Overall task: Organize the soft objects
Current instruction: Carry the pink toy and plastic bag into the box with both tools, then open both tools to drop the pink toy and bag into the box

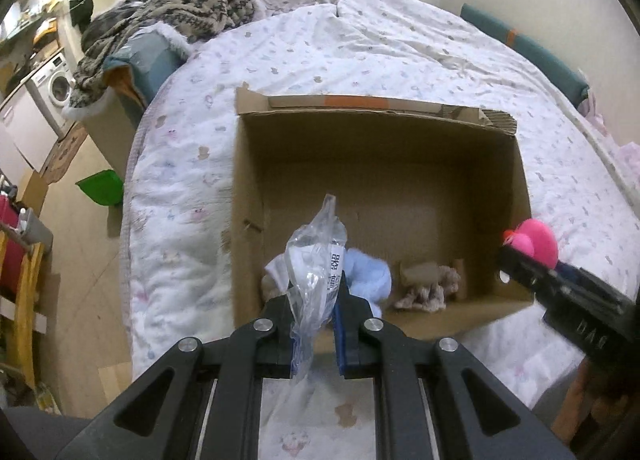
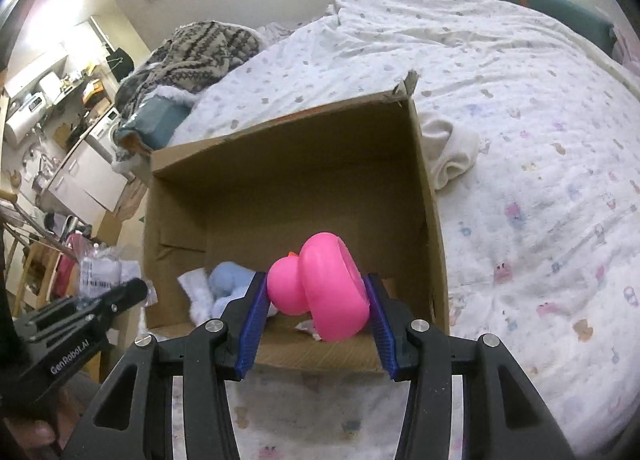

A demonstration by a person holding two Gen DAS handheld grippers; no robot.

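Sitting on a bed [image 1: 400,52] under a printed white quilt, an open cardboard box [image 1: 380,132] holds a blue plush [image 1: 368,276]. Left gripper [image 1: 314,296] pinches a clear plastic bag [image 1: 316,256]; right gripper [image 2: 316,300] clamps a pink duck toy [image 2: 324,284] over the box's near edge. A washing machine [image 1: 56,88] stands beyond the bed's left edge.

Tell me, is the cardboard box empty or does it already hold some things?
Not empty. The cardboard box holds a light blue plush and a small beige plush on its floor near the front wall.
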